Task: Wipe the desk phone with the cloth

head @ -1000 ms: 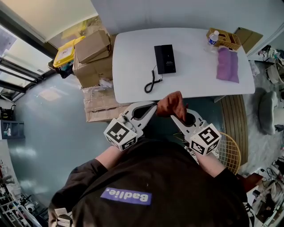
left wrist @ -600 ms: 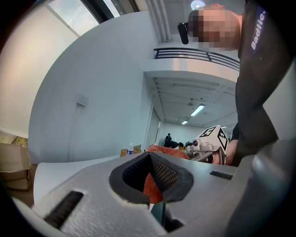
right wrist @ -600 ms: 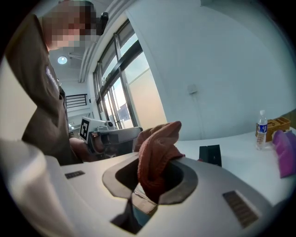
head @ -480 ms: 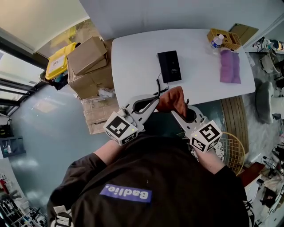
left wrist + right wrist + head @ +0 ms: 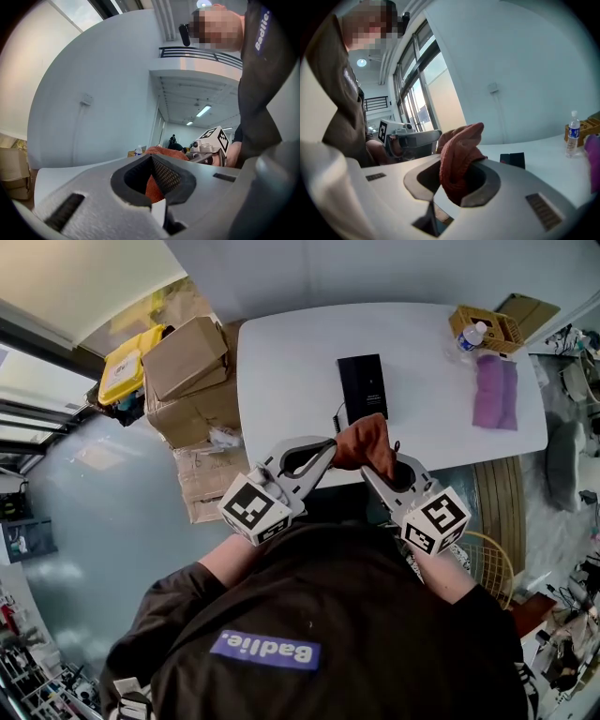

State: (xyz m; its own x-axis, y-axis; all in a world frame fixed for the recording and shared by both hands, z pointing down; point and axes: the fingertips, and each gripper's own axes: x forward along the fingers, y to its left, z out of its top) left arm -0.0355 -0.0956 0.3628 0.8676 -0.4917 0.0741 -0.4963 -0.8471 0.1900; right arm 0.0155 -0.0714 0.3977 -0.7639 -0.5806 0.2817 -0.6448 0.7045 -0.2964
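Observation:
The black desk phone [image 5: 363, 387] lies flat on the white table [image 5: 281, 362], and its coiled cord [image 5: 338, 418] trails toward the near edge. A rust-red cloth [image 5: 364, 442] is bunched at that near edge, just short of the phone. My left gripper [image 5: 330, 448] is shut on the cloth's left side, and the cloth [image 5: 152, 187] shows through its jaw opening. My right gripper [image 5: 368, 471] is shut on the cloth [image 5: 459, 150] from below right. The phone [image 5: 513, 160] lies beyond it on the tabletop.
A purple cloth [image 5: 495, 390], a yellow basket [image 5: 487, 322] and a water bottle [image 5: 472, 335] occupy the table's far right end. Cardboard boxes [image 5: 192, 362] and a yellow bin [image 5: 127, 367] stand left of the table. A wicker seat [image 5: 489, 563] is at my right.
Both grippers have carried the cloth forward, from below the table's near edge up to it, closer to the phone and over the end of the cord.

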